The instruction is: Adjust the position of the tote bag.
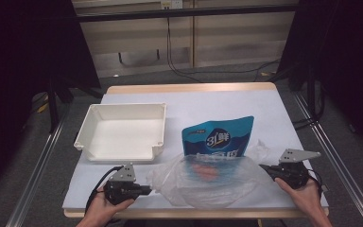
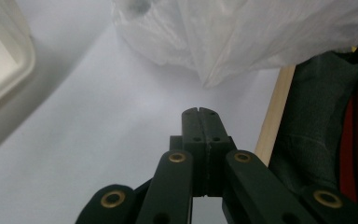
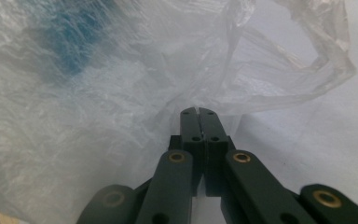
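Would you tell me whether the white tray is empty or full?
Empty: the white tray shows only its bare floor in the high view.

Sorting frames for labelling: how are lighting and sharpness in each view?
High view: table brightly lit, surroundings dark, blue pouch hazy through the plastic bag. Left gripper view: jaws sharp, bag soft, white tray blurred. Right gripper view: bag blurred, pouch a blue smear.

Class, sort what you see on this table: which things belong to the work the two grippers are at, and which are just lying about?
In the job:
clear plastic bag, lying across the blue pouch's lower end
blue pouch
left gripper, shut, beside the bag
right gripper, shut, at the bag's edge

Lying about:
white tray, empty, apart from both grippers
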`<state>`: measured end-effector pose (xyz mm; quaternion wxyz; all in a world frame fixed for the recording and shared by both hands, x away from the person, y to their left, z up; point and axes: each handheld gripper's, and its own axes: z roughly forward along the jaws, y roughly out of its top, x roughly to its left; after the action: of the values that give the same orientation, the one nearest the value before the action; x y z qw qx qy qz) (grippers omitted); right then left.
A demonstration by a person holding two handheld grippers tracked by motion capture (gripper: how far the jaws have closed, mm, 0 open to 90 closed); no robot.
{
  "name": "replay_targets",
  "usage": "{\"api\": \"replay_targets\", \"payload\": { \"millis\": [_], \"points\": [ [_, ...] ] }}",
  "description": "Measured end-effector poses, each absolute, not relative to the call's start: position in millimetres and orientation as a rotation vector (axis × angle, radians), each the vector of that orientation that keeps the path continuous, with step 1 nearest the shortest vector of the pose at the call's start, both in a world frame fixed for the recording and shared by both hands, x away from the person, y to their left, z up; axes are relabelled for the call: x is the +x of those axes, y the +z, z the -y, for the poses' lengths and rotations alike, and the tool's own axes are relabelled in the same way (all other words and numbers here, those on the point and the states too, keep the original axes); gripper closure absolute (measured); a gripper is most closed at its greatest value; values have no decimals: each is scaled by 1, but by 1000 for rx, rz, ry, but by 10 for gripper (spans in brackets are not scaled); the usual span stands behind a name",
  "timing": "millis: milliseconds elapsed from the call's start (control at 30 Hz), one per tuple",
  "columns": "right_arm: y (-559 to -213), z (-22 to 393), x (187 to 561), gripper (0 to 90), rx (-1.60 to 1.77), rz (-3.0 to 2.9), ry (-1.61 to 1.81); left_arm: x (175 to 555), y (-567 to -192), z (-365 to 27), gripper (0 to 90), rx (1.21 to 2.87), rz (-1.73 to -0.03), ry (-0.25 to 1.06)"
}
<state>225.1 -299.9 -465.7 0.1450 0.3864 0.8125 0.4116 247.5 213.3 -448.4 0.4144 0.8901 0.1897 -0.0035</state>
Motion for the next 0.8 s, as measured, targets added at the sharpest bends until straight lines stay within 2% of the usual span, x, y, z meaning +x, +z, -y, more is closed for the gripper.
{"api": "replay_targets", "payload": {
  "millis": [100, 133, 167, 200, 267, 300, 333, 367, 433, 467, 567, 800],
  "points": [
    [-465, 301, 225, 892, 1119, -2317, 1204, 245, -440, -219, 900, 2174, -477, -5],
    [-463, 303, 224, 854, 1133, -2292, 1225, 244, -438, -221, 900, 2149, -466, -5],
    [-461, 305, 223, 806, 1140, -2275, 1239, 243, -435, -223, 845, 2142, -466, 3],
    [-455, 308, 221, 764, 1145, -2233, 1256, 242, -433, -225, 728, 2130, -478, 17],
    [-451, 310, 220, 742, 1149, -2219, 1266, 241, -427, -229, 708, 2111, -486, 40],
    [-441, 314, 216, 694, 1145, -2173, 1283, 240, -425, -232, 634, 2101, -502, 57],
    [-441, 314, 216, 694, 1145, -2173, 1283, 238, -422, -235, 634, 2084, -514, 62],
    [-431, 316, 212, 657, 1136, -2141, 1304, 235, -416, -241, 556, 2059, -511, 86],
    [-422, 318, 209, 630, 1124, -2119, 1323, 233, -411, -245, 488, 2041, -509, 99],
    [-422, 318, 209, 630, 1124, -2119, 1323, 231, -406, -247, 488, 2022, -508, 115],
    [-410, 321, 205, 607, 1105, -2072, 1355, 226, -392, -249, 414, 1990, -496, 144],
    [-383, 314, 203, 563, 1028, -2051, 1414, 233, -366, -234, 362, 1951, -429, 133]
  ]
}}
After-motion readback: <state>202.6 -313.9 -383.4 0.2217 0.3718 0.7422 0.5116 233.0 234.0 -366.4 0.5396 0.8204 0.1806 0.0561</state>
